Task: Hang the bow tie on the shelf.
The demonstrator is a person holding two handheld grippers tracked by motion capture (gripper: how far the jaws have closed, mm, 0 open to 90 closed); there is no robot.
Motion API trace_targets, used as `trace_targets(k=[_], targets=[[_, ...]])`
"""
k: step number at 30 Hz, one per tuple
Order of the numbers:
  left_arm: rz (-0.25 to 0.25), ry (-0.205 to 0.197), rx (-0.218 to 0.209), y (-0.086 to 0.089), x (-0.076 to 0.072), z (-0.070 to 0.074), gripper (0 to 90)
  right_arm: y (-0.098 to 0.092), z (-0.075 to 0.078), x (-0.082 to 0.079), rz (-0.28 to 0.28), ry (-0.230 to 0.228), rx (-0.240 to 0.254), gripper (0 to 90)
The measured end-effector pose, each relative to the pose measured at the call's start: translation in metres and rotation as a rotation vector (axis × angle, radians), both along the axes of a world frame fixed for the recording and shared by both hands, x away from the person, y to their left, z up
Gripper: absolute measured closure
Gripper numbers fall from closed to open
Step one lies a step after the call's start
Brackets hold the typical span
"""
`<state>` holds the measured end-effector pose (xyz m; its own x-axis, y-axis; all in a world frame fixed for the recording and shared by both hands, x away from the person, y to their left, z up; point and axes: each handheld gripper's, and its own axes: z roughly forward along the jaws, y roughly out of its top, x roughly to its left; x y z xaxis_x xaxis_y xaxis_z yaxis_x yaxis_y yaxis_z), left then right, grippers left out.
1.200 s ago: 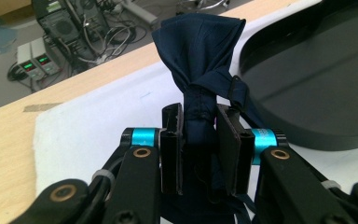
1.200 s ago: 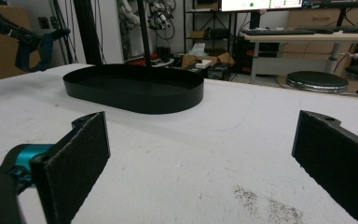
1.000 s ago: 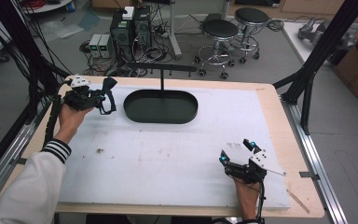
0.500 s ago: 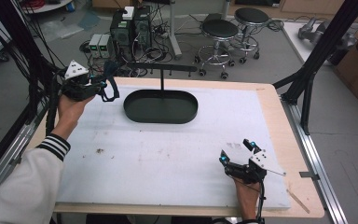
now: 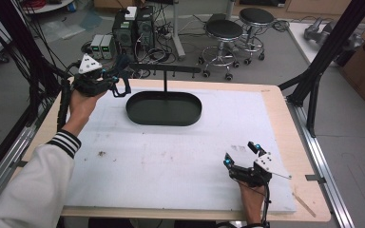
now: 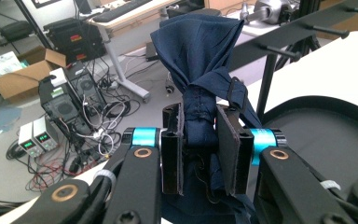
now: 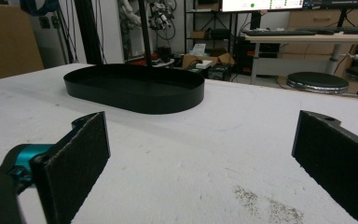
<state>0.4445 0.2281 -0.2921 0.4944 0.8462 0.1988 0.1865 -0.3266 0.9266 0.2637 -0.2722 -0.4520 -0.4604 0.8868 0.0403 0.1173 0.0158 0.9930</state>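
The left claw (image 6: 199, 154) clamps a navy bow tie (image 6: 200, 70) by its knot, raised beside the stand's pegged bar (image 6: 284, 35) for hanging; the right claw (image 5: 241, 154) rests wide open on the bench (image 5: 171, 161).

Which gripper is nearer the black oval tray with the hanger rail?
Left. The left gripper, shut on a navy bow tie, hovers beside the black oval tray's left end; the right gripper rests open near the table's front edge.

You have one dark navy cloth bow tie (image 6: 200, 70); one black oval metal tray (image 5: 164, 109); one black T-shaped pegged stand (image 5: 165, 71); two round black stools (image 5: 224, 29).
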Motion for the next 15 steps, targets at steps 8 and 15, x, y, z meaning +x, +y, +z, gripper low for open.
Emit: trace_targets(k=[8,15], targets=[[-0.018,-0.024,0.032,-0.021,0.01,0.008,72.9,-0.001,0.0,0.0,0.0,-0.004,0.005,3.0],[-0.009,-0.039,0.057,-0.035,0.016,0.009,73.1,-0.001,0.0,0.0,0.001,-0.004,0.004,3.0]])
